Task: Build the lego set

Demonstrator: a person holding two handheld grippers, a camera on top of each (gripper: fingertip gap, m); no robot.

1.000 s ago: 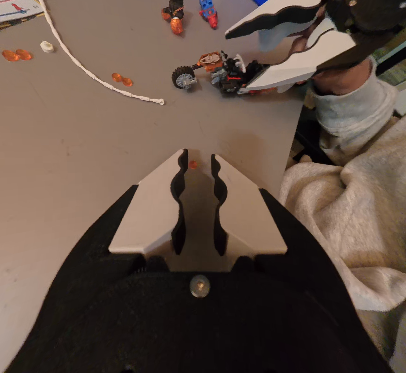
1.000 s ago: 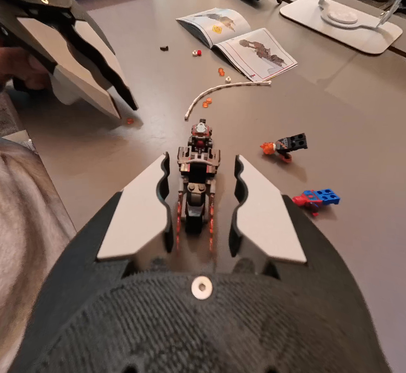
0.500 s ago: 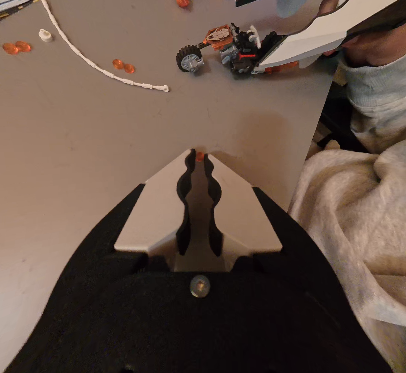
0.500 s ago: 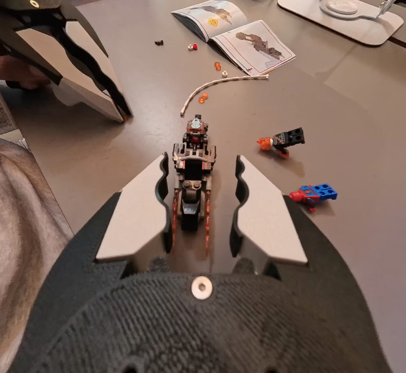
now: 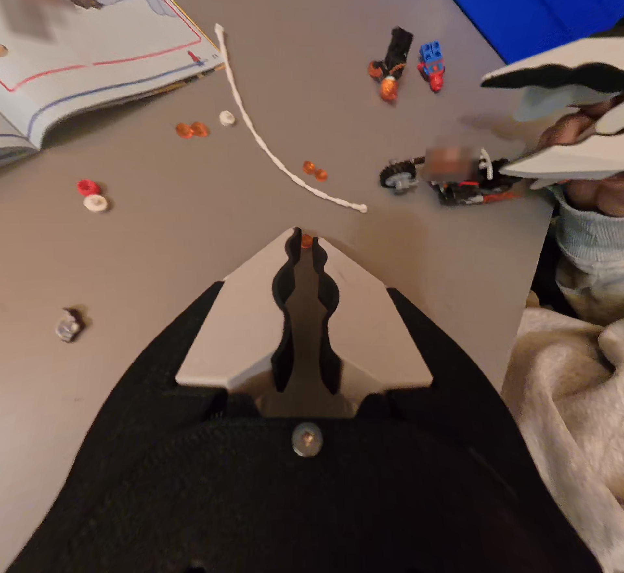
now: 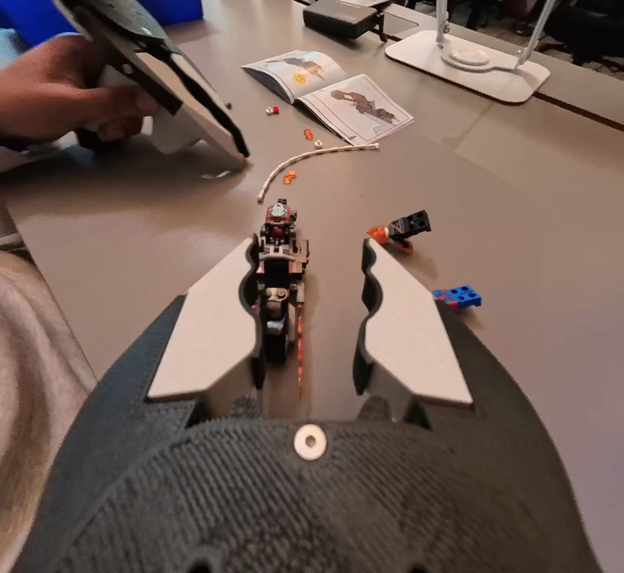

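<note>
Pinching a small orange stud (image 5: 306, 241) at its tips near the surface's near edge, the left tool (image 5: 306, 237) sits left of the motorcycle (image 6: 282, 281), apparently lengthwise inside the wide-open right tool (image 6: 309, 246).

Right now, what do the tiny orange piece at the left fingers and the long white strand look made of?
Orange stud: translucent glossy plastic by its glow, pinched at the tips of the left gripper.
White strand: matte, segmented, lying in a loose curve on the table, so probably flexible plastic; cord cannot be ruled out.
</note>
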